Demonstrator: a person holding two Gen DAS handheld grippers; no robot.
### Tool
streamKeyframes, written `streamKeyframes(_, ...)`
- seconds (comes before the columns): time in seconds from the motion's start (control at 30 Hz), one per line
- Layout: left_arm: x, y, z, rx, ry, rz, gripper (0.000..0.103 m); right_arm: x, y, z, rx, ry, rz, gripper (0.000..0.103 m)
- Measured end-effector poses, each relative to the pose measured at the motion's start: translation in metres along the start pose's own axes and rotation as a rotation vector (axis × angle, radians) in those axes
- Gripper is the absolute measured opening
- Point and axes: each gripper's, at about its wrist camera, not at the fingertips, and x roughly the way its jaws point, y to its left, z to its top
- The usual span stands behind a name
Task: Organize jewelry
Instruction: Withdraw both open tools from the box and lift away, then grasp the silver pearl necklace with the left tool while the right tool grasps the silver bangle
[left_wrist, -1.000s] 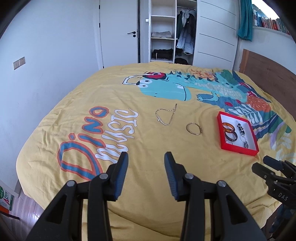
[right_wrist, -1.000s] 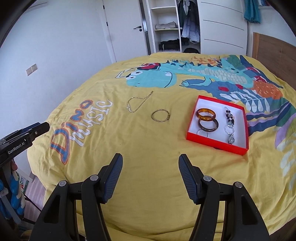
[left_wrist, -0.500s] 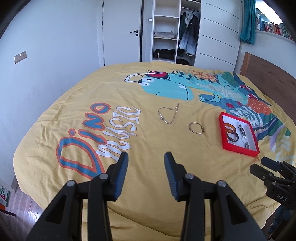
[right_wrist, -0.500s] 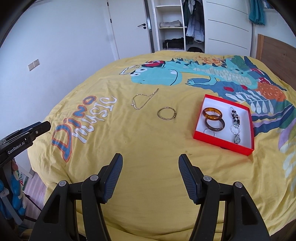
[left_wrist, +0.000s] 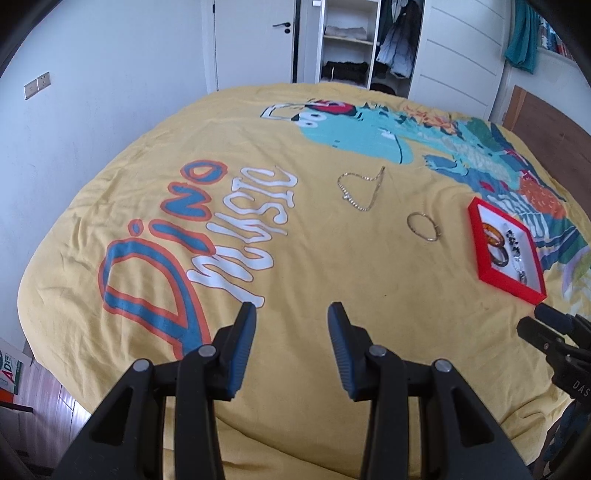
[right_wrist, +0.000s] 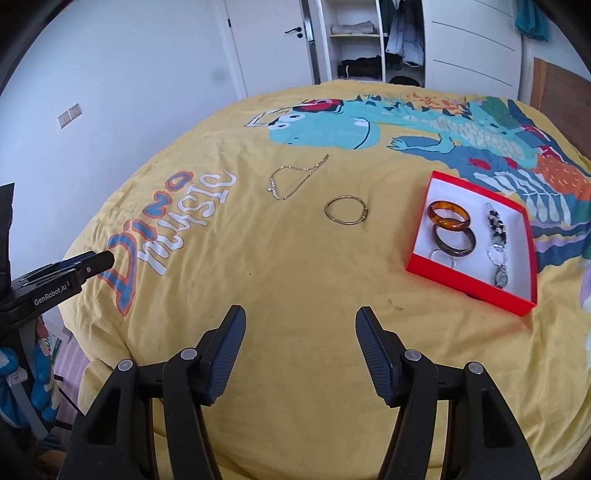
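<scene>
Yellow bedspread (right_wrist: 295, 295), thin gold bangle (right_wrist: 346, 209) (round)

The bed (right_wrist: 295, 280) runs past the right and lower picture edges, its near edge hidden behind the gripper arms. In the red box (right_wrist: 469, 286), the small clear ring (right_wrist: 443, 254) and pendant (right_wrist: 501, 276) are too small to identify. The right gripper (left_wrist: 543, 325) is cut off at the left wrist view's right edge.

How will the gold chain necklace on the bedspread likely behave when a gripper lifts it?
The chain necklace lies in a loose, kinked loop, so it is probably floppy and would dangle. Its links look fine, so likely light and easy to miss on the soft bedspread.
</scene>
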Motion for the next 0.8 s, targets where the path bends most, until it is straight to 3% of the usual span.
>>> streamKeyframes(0.27,0.057,-0.008,0.031,0.023,0.051,0.026,0.039,0.051,-0.016,0.033,-0.011,0.038,0.04,0.05)
streamKeyframes(0.8,0.204,-0.056,0.158,0.034,0.087,-0.071,0.039,0.195,-0.048,0.122,0.011,0.102,0.114,0.029)
